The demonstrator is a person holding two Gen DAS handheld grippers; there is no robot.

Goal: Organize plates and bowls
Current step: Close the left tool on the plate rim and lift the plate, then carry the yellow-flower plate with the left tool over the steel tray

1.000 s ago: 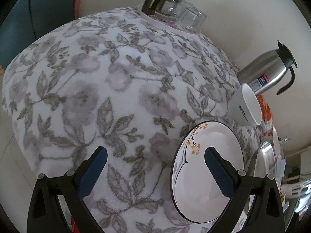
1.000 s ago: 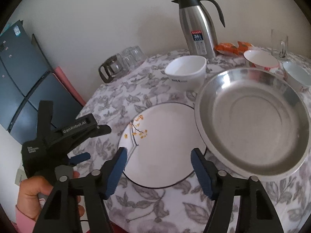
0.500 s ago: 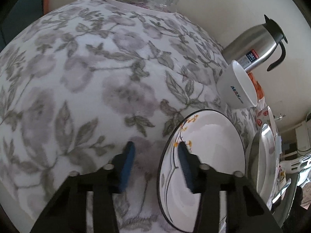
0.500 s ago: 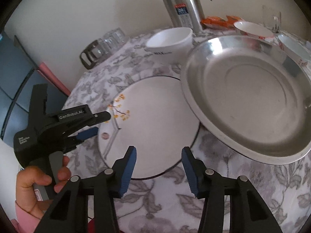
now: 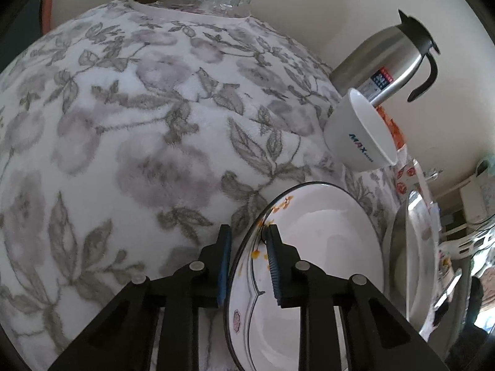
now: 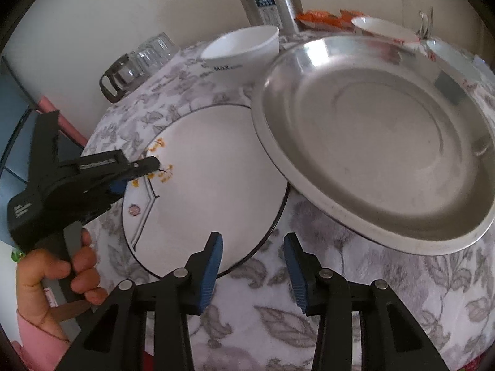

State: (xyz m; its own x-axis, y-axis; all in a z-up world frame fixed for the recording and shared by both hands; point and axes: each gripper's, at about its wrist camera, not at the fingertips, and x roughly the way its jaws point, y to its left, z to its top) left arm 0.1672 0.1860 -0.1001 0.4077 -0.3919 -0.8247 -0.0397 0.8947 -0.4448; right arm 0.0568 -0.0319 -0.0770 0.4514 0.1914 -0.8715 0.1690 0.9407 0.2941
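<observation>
closing left gripper (image 5: 249, 259) fingers straddle plate (image 5: 309, 262) rim, contact unclear; right gripper (image 6: 252, 261) closing, empty

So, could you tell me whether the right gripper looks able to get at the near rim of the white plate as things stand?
Probably yes. The right gripper hangs just over the white plate's near rim, its closing jaws straddling it, nothing between. The steel pan overlaps only the far side, and the left gripper takes the opposite rim.

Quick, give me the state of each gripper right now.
Left gripper: jaws closing over the rim of the white flowered plate, which sits between the pads.
Right gripper: closing, nothing gripped; the plate's near edge lies between its fingers.
</observation>
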